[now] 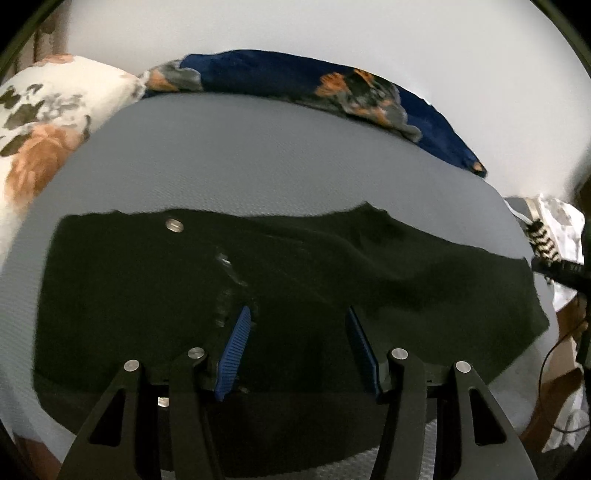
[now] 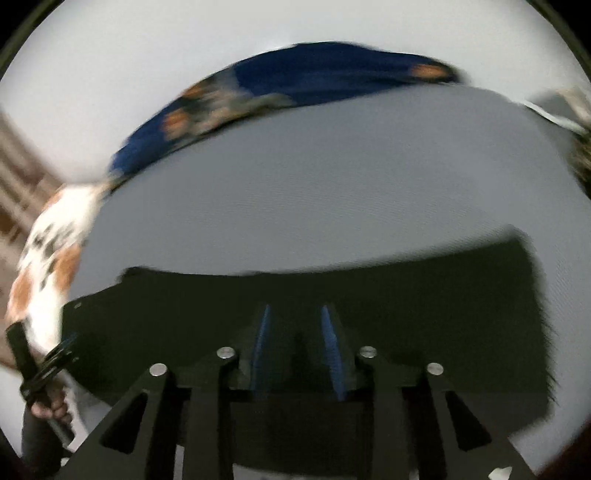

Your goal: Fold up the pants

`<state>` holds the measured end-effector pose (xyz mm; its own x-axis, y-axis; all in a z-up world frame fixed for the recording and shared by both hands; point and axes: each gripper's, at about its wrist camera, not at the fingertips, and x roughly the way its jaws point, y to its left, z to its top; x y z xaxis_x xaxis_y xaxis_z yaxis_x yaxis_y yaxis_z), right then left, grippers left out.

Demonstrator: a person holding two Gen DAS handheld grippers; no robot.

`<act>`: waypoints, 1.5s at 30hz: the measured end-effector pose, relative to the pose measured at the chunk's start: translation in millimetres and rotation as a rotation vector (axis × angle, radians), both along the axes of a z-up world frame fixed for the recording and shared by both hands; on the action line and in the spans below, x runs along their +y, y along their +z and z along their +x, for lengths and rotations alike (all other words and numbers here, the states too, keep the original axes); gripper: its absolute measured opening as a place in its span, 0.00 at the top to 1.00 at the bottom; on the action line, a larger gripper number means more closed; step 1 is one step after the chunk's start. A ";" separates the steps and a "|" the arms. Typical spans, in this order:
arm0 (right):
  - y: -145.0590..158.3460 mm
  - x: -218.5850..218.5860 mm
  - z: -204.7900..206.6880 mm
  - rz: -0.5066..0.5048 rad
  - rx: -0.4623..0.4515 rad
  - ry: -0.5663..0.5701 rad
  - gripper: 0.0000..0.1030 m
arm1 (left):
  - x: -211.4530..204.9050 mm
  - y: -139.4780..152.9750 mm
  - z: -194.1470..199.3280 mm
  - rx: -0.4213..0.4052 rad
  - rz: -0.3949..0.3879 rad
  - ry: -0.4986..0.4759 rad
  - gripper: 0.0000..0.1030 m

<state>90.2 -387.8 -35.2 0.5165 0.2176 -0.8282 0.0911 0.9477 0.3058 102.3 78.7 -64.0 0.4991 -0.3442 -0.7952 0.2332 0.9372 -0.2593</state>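
Observation:
Black pants (image 1: pixel 332 280) lie flat across a grey bed sheet (image 1: pixel 258 166), with a metal waist button (image 1: pixel 174 224) at the upper left. My left gripper (image 1: pixel 297 314) is open, its blue-padded fingers (image 1: pixel 236 343) hovering over the near part of the pants. In the blurred right wrist view the pants (image 2: pixel 424 295) fill the lower half. My right gripper (image 2: pixel 294 314) is open with a narrower gap, over the cloth. The left hand tool (image 2: pixel 40 365) shows at that view's left edge.
A dark blue floral blanket (image 1: pixel 295 79) lies along the far edge of the bed by a white wall (image 1: pixel 332 29). A white floral pillow (image 1: pixel 40 122) sits at the left. Clutter and a cable (image 1: pixel 554 258) lie off the bed's right side.

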 end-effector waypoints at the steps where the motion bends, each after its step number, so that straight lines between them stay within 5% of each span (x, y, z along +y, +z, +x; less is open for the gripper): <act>1: -1.2 21.7 17.3 0.021 0.005 0.063 0.72 | 1.3 -1.1 0.9 -0.001 0.006 0.004 0.47; 12: -29.0 198.7 119.6 0.090 0.102 0.531 0.66 | 33.7 -24.5 7.9 0.063 0.024 0.040 0.47; 20: -68.8 244.9 151.6 0.107 0.235 0.676 0.61 | 41.4 -29.5 -0.1 0.083 0.003 0.039 0.47; 21: -69.8 249.3 153.7 0.124 0.240 0.688 0.64 | 40.9 -29.5 -0.7 0.082 0.004 0.038 0.47; 22: -69.1 250.8 154.8 0.145 0.231 0.697 0.79 | 41.0 -29.6 -1.2 0.083 0.004 0.037 0.47; 23: -66.8 252.5 156.0 0.157 0.219 0.700 0.88 | 41.8 -29.7 -1.5 0.084 -0.001 0.034 0.47; 32: -76.0 255.6 164.6 0.032 0.107 0.601 0.94 | 48.2 -33.4 -4.9 0.090 -0.043 0.030 0.47; 35: -77.0 255.7 168.2 0.062 0.113 0.563 0.90 | 46.9 -34.2 -4.8 0.085 -0.038 0.028 0.47; 38: -65.3 247.2 162.9 0.039 0.095 0.511 0.65 | 44.8 -30.8 -5.2 0.079 -0.034 0.054 0.47; 45: -26.6 194.0 118.5 -0.006 -0.005 0.381 0.64 | 10.9 7.2 3.5 -0.083 -0.025 -0.005 0.47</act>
